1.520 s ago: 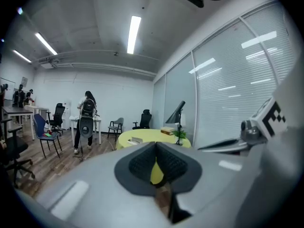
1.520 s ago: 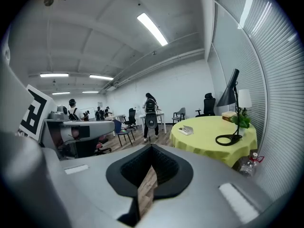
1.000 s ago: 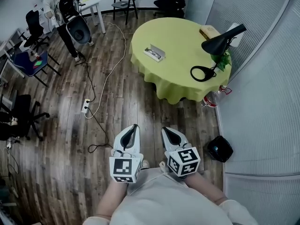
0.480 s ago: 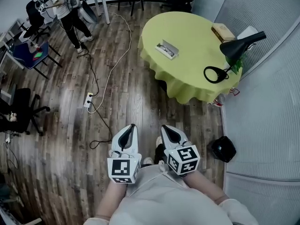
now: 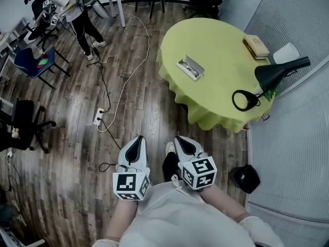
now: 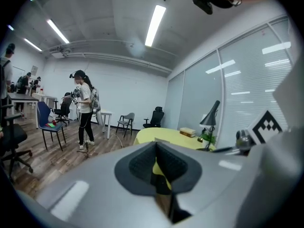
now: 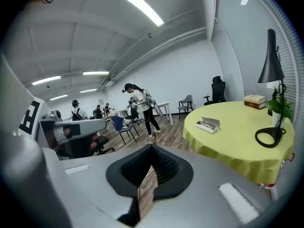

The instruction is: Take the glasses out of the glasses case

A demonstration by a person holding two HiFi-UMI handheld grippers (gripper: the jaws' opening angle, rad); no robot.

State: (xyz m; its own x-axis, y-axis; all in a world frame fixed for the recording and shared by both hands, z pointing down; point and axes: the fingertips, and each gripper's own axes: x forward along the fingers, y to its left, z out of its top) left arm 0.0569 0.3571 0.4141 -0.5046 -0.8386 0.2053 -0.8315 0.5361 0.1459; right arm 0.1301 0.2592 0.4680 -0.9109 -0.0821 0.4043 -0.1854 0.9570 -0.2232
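An open white glasses case [image 5: 190, 68] lies on the round table with the yellow-green cloth [image 5: 218, 45], and the glasses rest inside it. The right gripper view shows the case [image 7: 209, 125] on the near left part of that table [image 7: 242, 141]. Both grippers are held low by the person's body, well short of the table and over the wooden floor. My left gripper [image 5: 135, 144] is shut with nothing in it, its jaws meeting in a narrow slit [image 6: 156, 167]. My right gripper [image 5: 184, 145] is likewise shut and empty [image 7: 149, 172].
A black desk lamp [image 5: 272, 76], a book [image 5: 255, 46] and a small plant stand at the table's far right. A power strip [image 5: 98, 116] and cables cross the floor. A black bag [image 5: 243, 178] sits by the blind-covered glass wall. A person [image 5: 77, 9] and chairs are at the back left.
The table and case have slid down and right in the head view as the person walks closer. Both grippers stay shut and low in front of the body.
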